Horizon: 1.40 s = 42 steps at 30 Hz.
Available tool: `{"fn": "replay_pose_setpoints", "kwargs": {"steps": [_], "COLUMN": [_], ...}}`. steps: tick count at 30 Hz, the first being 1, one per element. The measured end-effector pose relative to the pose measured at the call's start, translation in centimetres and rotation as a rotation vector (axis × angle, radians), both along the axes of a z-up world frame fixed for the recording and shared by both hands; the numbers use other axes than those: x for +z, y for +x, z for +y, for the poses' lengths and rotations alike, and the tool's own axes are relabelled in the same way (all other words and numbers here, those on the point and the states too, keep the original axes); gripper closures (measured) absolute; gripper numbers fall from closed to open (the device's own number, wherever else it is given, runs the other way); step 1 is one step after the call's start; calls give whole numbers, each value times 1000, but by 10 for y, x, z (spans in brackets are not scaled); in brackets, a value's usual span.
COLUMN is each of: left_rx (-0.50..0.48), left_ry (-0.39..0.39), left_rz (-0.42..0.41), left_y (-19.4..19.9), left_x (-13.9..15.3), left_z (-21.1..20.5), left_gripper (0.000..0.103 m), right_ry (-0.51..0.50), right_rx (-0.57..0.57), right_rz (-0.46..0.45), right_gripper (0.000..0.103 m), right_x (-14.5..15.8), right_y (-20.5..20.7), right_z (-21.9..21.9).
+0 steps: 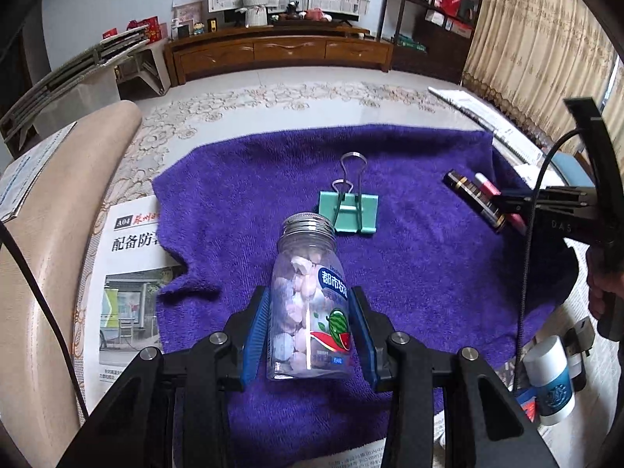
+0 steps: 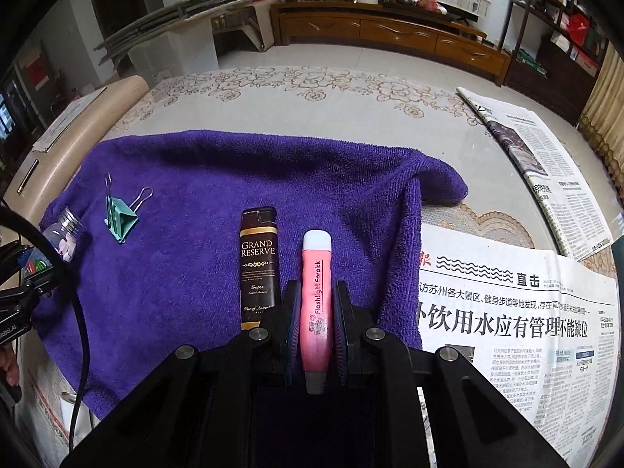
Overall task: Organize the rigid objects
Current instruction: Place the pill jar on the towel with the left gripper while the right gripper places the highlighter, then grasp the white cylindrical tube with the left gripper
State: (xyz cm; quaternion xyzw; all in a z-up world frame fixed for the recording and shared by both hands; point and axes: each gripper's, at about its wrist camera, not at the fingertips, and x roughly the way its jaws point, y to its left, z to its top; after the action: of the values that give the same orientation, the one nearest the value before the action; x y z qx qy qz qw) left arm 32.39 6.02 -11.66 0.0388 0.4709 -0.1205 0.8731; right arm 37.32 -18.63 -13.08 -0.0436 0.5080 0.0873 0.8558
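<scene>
Both grippers are grasping: left gripper clamping the candy jar, right gripper clamping the pink flashlight; next move is probably placing each neatly on the purple towel

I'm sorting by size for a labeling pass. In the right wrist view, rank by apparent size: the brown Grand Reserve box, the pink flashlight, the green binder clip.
1. pink flashlight, though it sits nearest the camera, in the right tool
2. brown Grand Reserve box, close to the flashlight in length, so their order is unsure
3. green binder clip, clearly smallest, but farther away
</scene>
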Motion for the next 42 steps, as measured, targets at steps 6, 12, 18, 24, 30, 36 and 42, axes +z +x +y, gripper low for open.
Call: {"fn": "replay_pose_setpoints", "kwargs": {"steps": [6, 12, 18, 24, 30, 36, 42], "left_rx": [-18, -41, -39, -9, 38, 84, 166], "left_ry": [42, 81, 105, 54, 12, -21, -9], "left_rz": [20, 37, 18, -63, -90, -38, 5], "left_y": [4, 5, 4, -23, -72, -111, -116], "left_x": [-7, -6, -5, 18, 42, 27, -2], "left_z": [-5, -7, -7, 4, -2, -25, -50], "left_gripper": [64, 63, 51, 19, 0, 0, 0], "right_ry": [-21, -45, 17, 27, 44, 68, 61], "right_rx": [17, 49, 70, 78, 32, -53, -147], "right_rz": [-5, -7, -12, -100, -137, -113, -126], "right_gripper": [87, 86, 67, 21, 0, 0, 0], "right_x": [-1, -1, 3, 33, 63, 71, 57], "right_y": [-1, -1, -4, -28, -72, -138, -185], "right_z": [2, 5, -1, -2, -15, -41, -67]}}
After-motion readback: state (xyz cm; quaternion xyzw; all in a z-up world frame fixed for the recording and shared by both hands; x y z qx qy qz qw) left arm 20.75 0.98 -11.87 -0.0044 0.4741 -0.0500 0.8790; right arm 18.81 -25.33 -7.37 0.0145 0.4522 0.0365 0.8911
